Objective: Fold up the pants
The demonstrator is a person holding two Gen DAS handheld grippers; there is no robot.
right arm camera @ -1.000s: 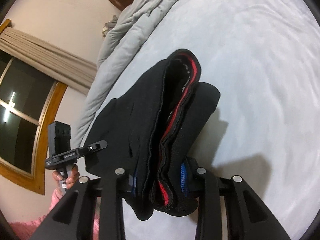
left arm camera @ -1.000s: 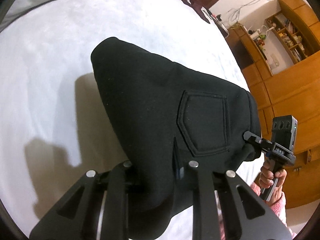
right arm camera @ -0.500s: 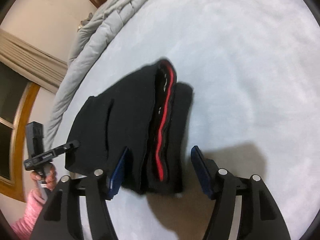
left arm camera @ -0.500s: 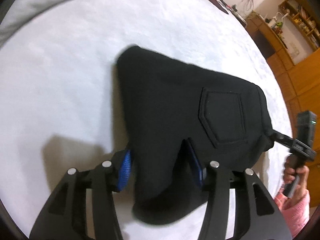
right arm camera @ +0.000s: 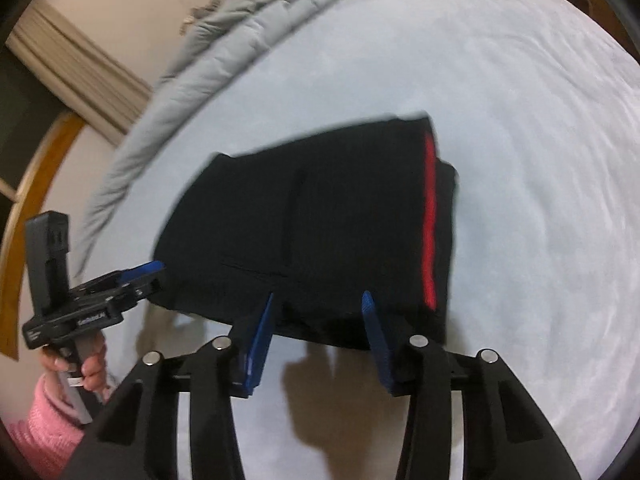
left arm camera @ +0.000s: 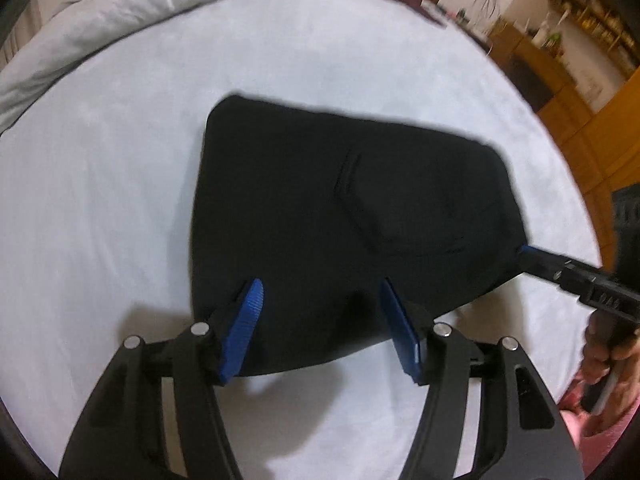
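The black pants (left arm camera: 344, 216) lie folded in a flat bundle on the white bed (left arm camera: 100, 184). In the right wrist view the pants (right arm camera: 328, 220) show a red stripe along their right edge. My left gripper (left arm camera: 320, 292) is open, its blue pads at the bundle's near edge. It also shows in the right wrist view (right arm camera: 140, 276) at the bundle's left corner. My right gripper (right arm camera: 318, 304) is open at the bundle's near edge. It also shows in the left wrist view (left arm camera: 536, 258) at the right corner.
A grey quilt (right arm camera: 224, 48) is bunched along the far side of the bed. Wooden shelves and cabinets (left arm camera: 576, 72) stand beyond the bed at the right. A curtain and window frame (right arm camera: 68, 64) are at the left in the right wrist view.
Both grippers were shut on the pants and held them up. They lowered the bundle onto the bed, opened, and drew back a little.
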